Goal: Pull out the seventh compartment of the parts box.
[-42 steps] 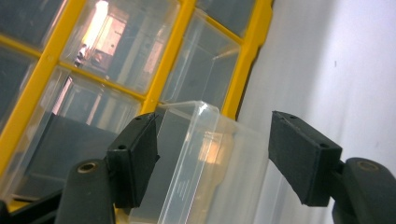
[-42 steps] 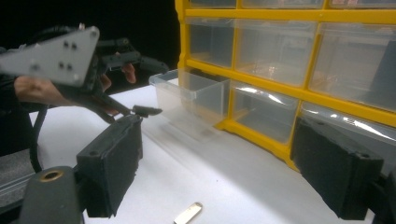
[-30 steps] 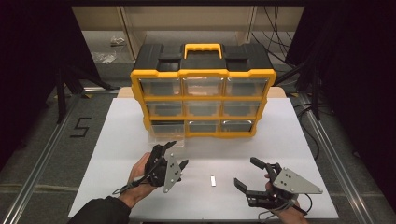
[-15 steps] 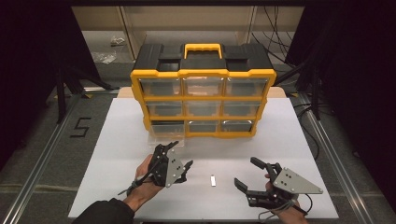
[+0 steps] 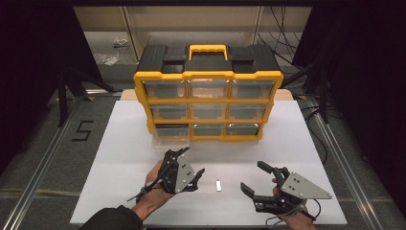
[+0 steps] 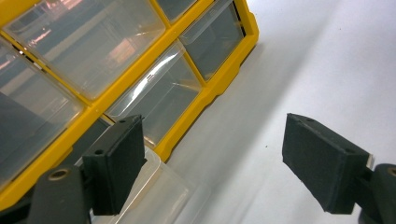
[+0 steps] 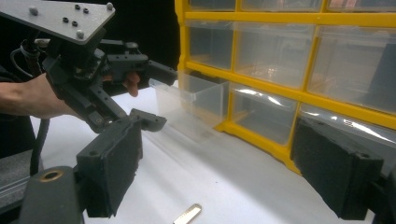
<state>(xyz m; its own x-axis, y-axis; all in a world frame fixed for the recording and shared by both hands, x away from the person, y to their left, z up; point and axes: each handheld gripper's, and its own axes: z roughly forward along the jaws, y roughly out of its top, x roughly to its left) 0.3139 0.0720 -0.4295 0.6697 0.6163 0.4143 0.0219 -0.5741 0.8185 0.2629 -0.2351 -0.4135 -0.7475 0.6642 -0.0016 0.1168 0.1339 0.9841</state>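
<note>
yellow-and-black organizer (image 5: 208, 76) showing off see-through clear drawers (image 5: 207, 111), white table (image 5: 119, 143) looking plain, black grippers sporting grey plates (image 5: 306, 186), tiny silvery strip (image 5: 219, 185) glinting

Metal piece (image 5: 219, 185) on table (image 5: 119, 143), before drawer cabinet (image 5: 208, 103)

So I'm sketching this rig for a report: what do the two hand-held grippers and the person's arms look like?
Each hand-held gripper is black, with two blocky, flat-faced jaws. The left hand-held gripper and the right hand-held gripper each carry a grey three-cornered plate dotted with small screws on top. A thin cable trails from the left one. A dark sleeve covers the left forearm.
</note>
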